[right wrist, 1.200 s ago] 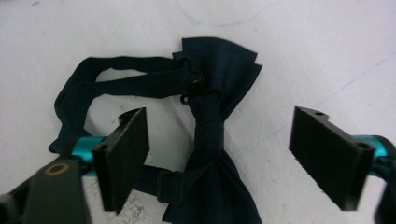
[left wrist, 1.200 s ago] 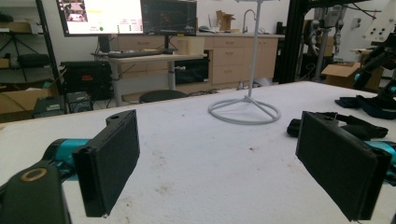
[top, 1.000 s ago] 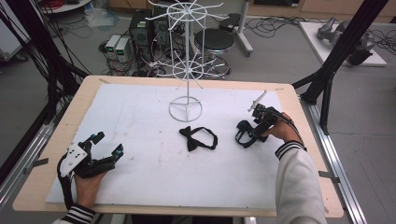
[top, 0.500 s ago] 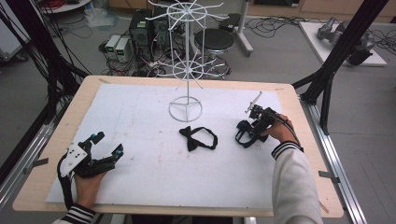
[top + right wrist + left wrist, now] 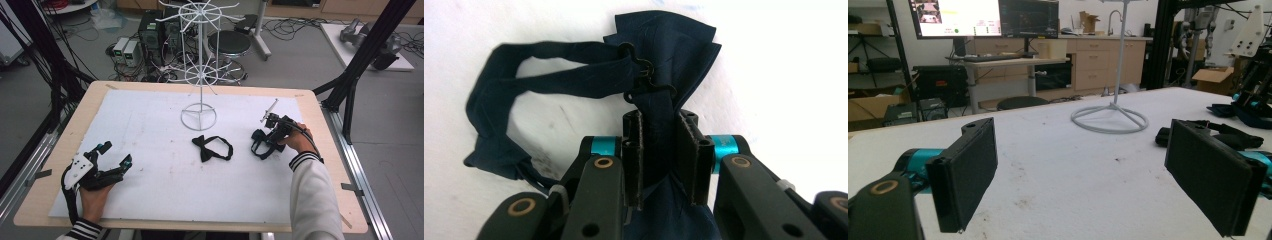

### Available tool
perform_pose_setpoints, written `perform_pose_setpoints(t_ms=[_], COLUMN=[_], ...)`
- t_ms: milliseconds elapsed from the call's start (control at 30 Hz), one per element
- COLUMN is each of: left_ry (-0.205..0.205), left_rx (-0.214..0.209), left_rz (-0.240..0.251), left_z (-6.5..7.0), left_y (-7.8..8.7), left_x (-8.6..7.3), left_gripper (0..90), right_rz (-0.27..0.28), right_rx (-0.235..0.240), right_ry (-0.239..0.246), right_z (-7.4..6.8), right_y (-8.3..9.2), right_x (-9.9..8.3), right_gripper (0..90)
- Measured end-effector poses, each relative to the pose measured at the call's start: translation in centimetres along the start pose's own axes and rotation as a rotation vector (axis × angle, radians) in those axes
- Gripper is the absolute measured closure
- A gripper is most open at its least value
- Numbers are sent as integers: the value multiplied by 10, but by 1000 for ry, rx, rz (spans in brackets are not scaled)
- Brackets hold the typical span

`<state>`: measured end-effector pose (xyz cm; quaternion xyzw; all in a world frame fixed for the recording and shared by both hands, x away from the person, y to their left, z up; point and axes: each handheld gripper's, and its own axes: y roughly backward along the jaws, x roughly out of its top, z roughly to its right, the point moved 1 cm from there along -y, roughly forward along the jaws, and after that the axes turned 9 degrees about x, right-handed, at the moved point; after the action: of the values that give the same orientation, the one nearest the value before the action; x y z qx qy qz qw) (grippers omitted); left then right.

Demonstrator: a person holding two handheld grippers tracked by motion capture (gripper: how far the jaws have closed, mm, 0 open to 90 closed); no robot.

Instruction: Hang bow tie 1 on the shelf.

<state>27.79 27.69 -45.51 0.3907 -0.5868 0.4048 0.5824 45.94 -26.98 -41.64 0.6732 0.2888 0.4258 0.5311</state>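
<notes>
Two bow ties lie on the white mat of the desk [image 5: 60, 165] in the high view. One black bow tie [image 5: 212, 148] sits at the centre, just toward 6 o'clock from the ring base of the white wire stand [image 5: 199, 117]. The navy bow tie [image 5: 260, 142] lies toward 3 o'clock of it, under the right gripper [image 5: 264, 145], which a hand in a white sleeve brings down on it. The left gripper [image 5: 115, 155] rests at 8 o'clock on the mat, well apart from both ties, its jaws spread wide.

Along the left gripper view, the left gripper [image 5: 1098, 170] shows two black pads standing far apart with bare mat between them; the stand's base [image 5: 1109, 120] is at 12 o'clock and the black bow tie [image 5: 1228, 136] at 2 o'clock.

Seen from the right gripper view, the right gripper [image 5: 666, 157] has just been closing and now pinches the knot of the navy bow tie [image 5: 669, 60] between its pads. The tie's wing fans out toward 12 o'clock and its strap [image 5: 524, 85] loops off to 9 o'clock, flat on the mat.
</notes>
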Motion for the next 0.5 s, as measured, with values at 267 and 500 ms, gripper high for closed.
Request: perform_pose_setpoints(t_ms=[267,500], left_ry=[0,-1], left_rx=[0,-2], left_rz=[0,1], left_z=[0,0], left_y=[0,0], left_x=[0,0], left_gripper=[140,140], right_rz=[64,151], right_rx=[17,34], right_ry=[2,8], right_z=[-1,-6], right_y=[6,18], right_x=[0,2], right_gripper=[749,750])
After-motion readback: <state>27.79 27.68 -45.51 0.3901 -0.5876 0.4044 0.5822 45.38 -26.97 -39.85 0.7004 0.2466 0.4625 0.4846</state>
